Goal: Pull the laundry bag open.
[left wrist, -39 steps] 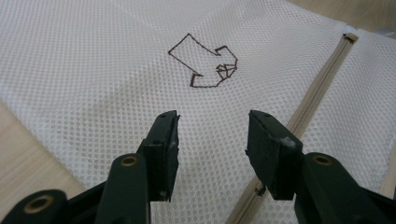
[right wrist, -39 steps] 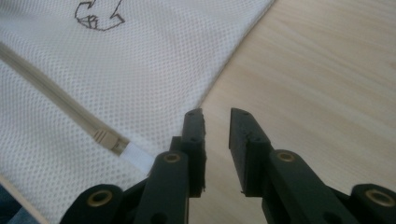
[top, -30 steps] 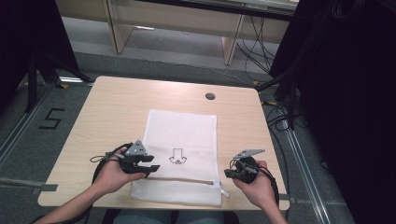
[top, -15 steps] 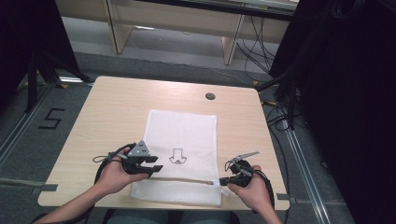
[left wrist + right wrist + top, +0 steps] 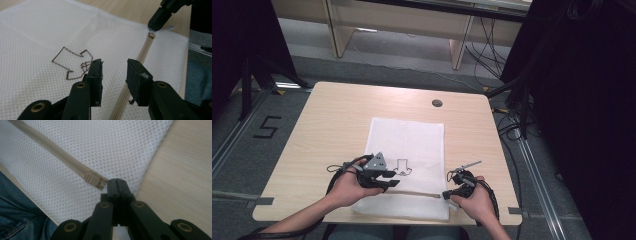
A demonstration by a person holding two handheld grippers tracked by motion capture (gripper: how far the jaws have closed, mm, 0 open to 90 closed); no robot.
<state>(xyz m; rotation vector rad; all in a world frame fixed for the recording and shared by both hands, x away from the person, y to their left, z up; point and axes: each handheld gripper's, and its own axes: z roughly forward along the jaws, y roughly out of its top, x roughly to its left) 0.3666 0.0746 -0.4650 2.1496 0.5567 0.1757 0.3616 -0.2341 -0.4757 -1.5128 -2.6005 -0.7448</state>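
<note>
Two grippers work at the near edge of the table (image 5: 327,115), both over a white mesh bag (image 5: 409,145) that lies flat at the table's centre and reaches its 6 o'clock edge. Right gripper (image 5: 451,192), at about 5 o'clock: jaws fully closed, tips pinched together at the end of the beige zipper (image 5: 55,153), just beside the slider (image 5: 94,180); whether a pull tab sits between them cannot be told. Left gripper (image 5: 388,179), at about 7 o'clock: jaws partly open and just been closing, nothing pinched between them; they stand over the mesh, astride the zipper line, with the brown arrow drawing (image 5: 72,62) close beside. Farther off, the bag extends toward 12 o'clock. A round grommet hole (image 5: 437,103) sits in the table near 1 o'clock, well apart from the bag.
</note>
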